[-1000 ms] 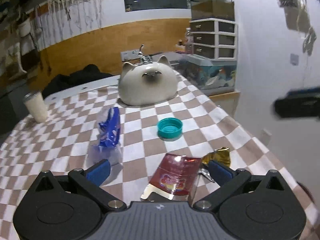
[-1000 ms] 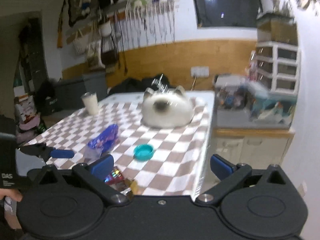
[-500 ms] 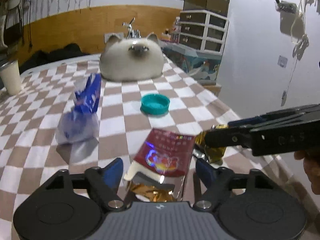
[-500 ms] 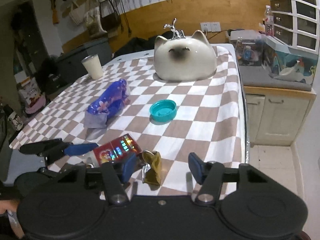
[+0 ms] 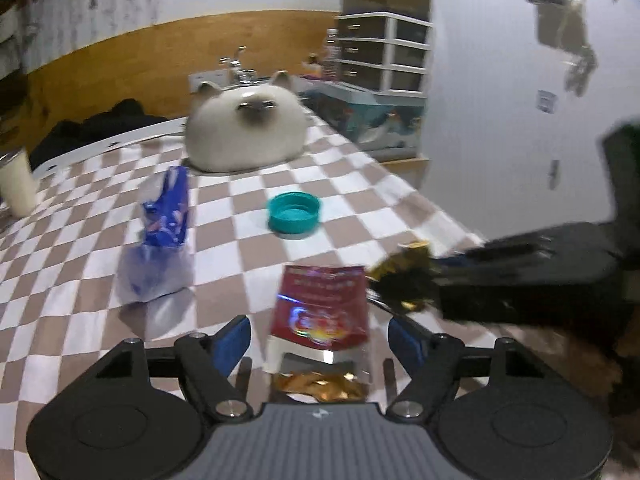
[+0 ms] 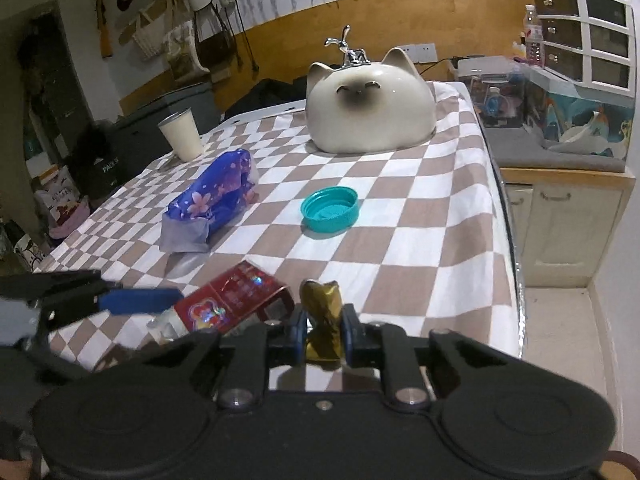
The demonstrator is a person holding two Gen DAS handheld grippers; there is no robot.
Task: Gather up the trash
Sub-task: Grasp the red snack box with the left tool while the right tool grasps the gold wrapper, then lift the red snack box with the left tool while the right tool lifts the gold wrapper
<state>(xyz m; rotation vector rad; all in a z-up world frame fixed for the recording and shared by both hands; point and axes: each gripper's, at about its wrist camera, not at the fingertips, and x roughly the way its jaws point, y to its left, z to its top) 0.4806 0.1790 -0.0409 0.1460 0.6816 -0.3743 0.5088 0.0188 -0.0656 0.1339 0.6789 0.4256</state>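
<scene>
Two tongs working: right tongs [image 6: 323,338] pinching the gold wrapper [image 6: 322,320] beside the red packet [image 5: 322,304]; left tongs [image 5: 318,342] gaping wide around that packet. Crumpled foil risks slipping out.

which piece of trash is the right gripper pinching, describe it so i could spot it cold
Start at the big cream cat-shaped ceramic at the far end of the checkered tablecloth and come to the near edge. There the right gripper is shut on a crumpled gold wrapper, just right of the red snack packet. It is the only shiny gold piece; the other trash is red, blue or teal.
</scene>
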